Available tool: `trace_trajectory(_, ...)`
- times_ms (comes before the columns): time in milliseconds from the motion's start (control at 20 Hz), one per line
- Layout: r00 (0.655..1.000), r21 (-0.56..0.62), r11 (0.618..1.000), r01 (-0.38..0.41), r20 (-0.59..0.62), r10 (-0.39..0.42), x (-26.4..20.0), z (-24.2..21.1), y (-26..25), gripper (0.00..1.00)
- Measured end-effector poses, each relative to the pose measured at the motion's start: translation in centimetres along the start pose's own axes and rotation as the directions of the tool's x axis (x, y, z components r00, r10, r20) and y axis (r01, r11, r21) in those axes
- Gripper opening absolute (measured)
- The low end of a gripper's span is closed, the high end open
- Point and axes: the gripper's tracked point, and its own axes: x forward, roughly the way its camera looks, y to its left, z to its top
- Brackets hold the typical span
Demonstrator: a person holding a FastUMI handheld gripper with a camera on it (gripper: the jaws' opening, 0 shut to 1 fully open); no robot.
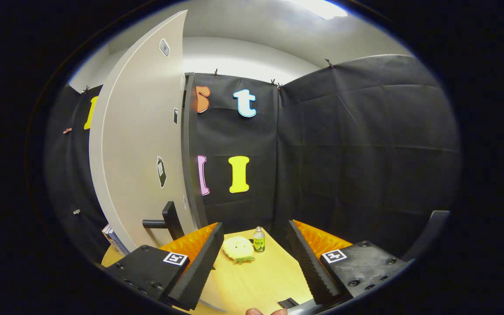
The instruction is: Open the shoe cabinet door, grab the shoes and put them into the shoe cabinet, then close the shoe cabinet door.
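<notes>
Wooden table, bottle, jaws apart.

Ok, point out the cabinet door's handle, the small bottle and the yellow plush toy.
handle (161,222): gripper view, on its bar, beside the left finger.
bottle (258,241): gripper view, on its body, beyond the open tongs (255,258).
plush toy (237,248): gripper view, on its middle.

The shoe cabinet door stood open — a tall, pale grey panel with a darker edge, rising to the left of the gripper and well above its fingers. A dark bar handle jutted from the panel's lower part, just beyond the left finger. A few small stickers sat on the pale face. The fingers were spread apart with nothing between them — both clear of the door.
</notes>
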Motion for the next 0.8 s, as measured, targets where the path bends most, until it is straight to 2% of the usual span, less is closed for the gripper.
trace_trajectory(250, 1.000, 0.002, 1.000, 0.000, -0.005, 0.000, -0.7, 0.1, 1.3, 0.96)
trace_trajectory(800, 0.992, 0.000, 0.992, -0.126, -0.003, 0.126, -3.1, -1.2, 11.5, 0.97)
